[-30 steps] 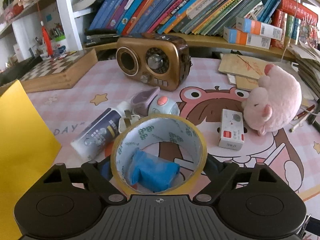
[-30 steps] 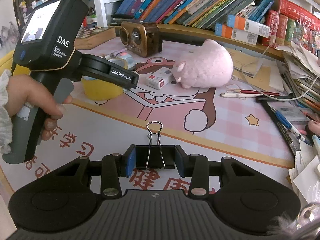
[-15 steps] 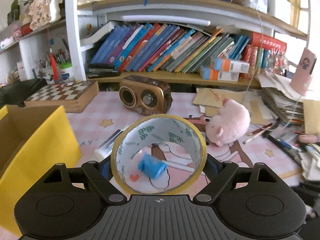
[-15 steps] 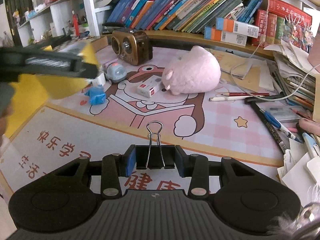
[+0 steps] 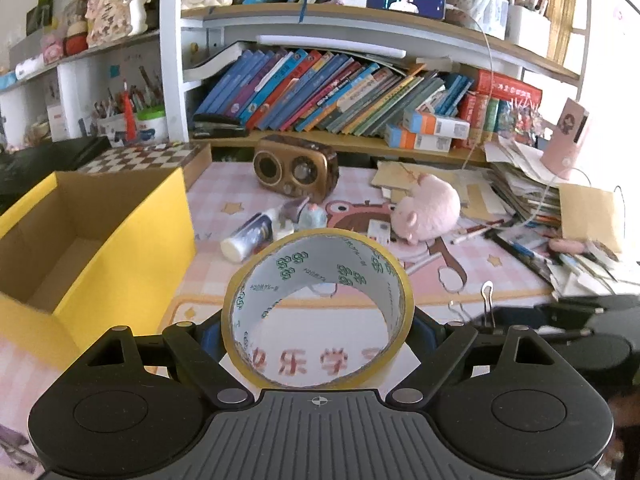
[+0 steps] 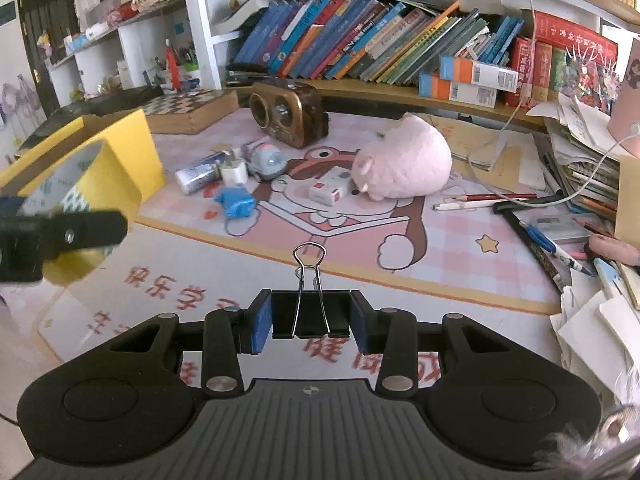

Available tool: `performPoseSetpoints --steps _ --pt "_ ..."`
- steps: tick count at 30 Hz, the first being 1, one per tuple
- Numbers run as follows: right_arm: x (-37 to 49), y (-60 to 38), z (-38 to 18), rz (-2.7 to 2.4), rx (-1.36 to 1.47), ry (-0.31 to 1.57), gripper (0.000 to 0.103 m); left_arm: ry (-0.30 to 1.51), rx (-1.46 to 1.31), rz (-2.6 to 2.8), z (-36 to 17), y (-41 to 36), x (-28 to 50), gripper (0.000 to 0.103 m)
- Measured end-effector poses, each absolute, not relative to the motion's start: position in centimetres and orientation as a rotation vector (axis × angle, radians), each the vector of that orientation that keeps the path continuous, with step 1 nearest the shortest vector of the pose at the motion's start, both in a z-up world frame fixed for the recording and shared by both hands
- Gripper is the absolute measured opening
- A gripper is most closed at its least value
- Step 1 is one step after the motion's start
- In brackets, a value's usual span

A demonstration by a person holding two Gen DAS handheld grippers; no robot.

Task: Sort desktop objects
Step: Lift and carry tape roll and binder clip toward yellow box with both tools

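My left gripper (image 5: pixel 318 332) is shut on a yellow tape roll (image 5: pixel 318 312) and holds it above the mat, right of an open yellow cardboard box (image 5: pixel 100 232). My right gripper (image 6: pixel 311 320) is shut on a black binder clip (image 6: pixel 311 312) above the desk mat. The left gripper with the tape (image 6: pixel 60 216) shows blurred at the left of the right wrist view, in front of the box (image 6: pixel 132 160). The binder clip also shows in the left wrist view (image 5: pixel 486 308).
On the pink mat lie a blue object (image 6: pixel 236 204), a white tube (image 6: pixel 198 172), a white plug (image 6: pixel 234 170), a small white box (image 6: pixel 330 192), a pink plush (image 6: pixel 404 160) and a brown radio (image 6: pixel 288 114). Pens and papers (image 6: pixel 560 240) crowd the right side. A chessboard (image 5: pixel 140 158) stands behind the box.
My left gripper has pulled back and risen with the tape roll; the yellow box now shows open at its left. My right gripper has held still with the clip.
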State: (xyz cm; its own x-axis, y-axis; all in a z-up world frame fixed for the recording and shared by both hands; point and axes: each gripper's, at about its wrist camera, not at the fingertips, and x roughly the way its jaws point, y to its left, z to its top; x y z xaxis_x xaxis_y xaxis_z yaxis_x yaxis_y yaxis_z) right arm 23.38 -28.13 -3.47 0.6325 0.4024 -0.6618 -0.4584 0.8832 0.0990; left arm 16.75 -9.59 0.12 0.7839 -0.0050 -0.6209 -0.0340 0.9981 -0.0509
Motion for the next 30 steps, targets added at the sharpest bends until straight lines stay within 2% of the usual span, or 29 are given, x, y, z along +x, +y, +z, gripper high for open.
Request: performPoseSetpoints --steps 14,30 --pt "16.3 -24.1 -1.7 0.379 -0.010 0.778 0.037 0.634 -0.064 -0.161 1.1 -5.1 9.9 0.087" --pt "5.5 -14.5 -1.0 0.390 -0.056 0.773 0.037 0.614 -0.064 -0.138 0.9 3.5 0.4 0.087"
